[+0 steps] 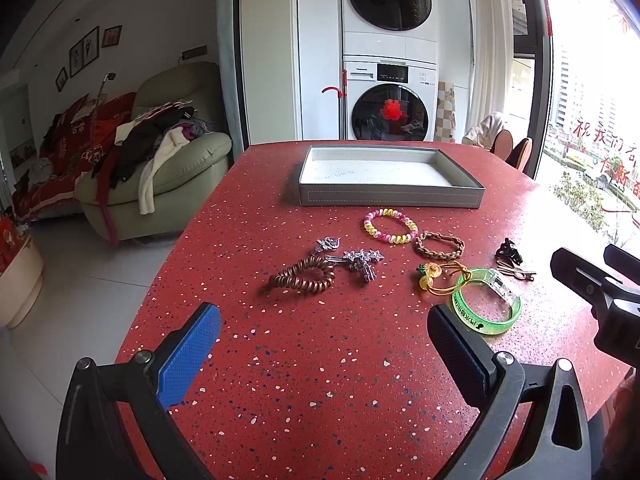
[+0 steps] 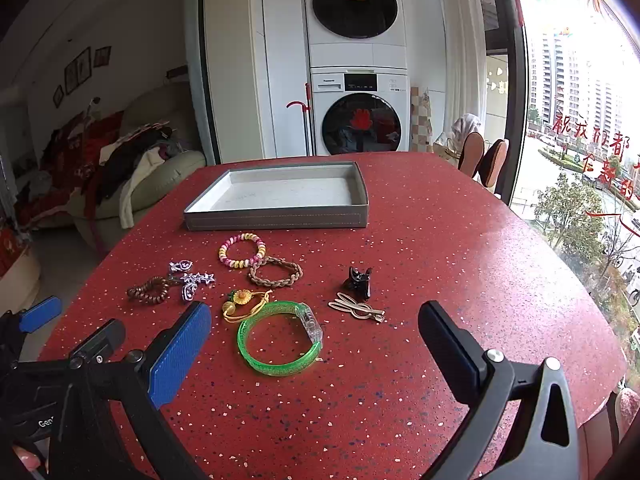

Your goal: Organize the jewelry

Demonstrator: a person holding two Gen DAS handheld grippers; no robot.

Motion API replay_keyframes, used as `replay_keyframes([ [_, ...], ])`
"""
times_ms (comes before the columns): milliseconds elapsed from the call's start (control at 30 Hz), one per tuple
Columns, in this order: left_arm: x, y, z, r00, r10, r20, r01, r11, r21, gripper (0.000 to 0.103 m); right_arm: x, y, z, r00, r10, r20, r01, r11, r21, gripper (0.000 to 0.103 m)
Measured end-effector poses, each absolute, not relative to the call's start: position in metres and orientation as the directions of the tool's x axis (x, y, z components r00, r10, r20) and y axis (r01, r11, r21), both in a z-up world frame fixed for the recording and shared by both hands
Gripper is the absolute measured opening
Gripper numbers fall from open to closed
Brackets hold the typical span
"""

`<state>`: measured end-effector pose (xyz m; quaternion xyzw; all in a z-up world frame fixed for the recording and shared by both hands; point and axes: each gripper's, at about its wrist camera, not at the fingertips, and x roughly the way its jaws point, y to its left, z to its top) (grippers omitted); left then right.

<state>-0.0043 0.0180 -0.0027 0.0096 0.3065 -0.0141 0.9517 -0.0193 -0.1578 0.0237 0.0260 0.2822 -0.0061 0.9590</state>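
Jewelry lies loose on a red speckled table (image 1: 320, 360) in front of an empty grey tray (image 1: 400, 200), also in the right wrist view (image 2: 280, 216). There is a green bangle (image 2: 280, 368), a pink-yellow bead bracelet (image 2: 242, 251), a brown braided bracelet (image 2: 276, 272), a copper coil hair tie (image 2: 149, 290), silver star clips (image 2: 196, 280), a yellow flower cord (image 2: 242, 300), a black claw clip (image 2: 359, 280) and a gold hair clip (image 2: 356, 308). My left gripper (image 1: 324, 320) is open and empty, short of the coil tie (image 1: 300, 278). My right gripper (image 2: 316, 324) is open, empty, above the bangle.
Stacked washer and dryer (image 1: 386, 60) stand behind the table. A green armchair piled with clothes (image 1: 160, 160) is at the left. A large window (image 2: 580, 120) and two chairs (image 2: 484, 160) are at the right. The table's rounded edge falls off left and right.
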Motion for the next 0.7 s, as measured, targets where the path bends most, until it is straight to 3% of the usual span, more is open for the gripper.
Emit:
replay_keyframes([
  [700,-0.0045,0.0180,-0.0025,0.812,-0.021,-0.583,0.034,0.999,0.013,0.103,-0.0209,-0.1575,0.0244,0.840,0.007,-0.542,0.024,0.998,0.050,0.103],
])
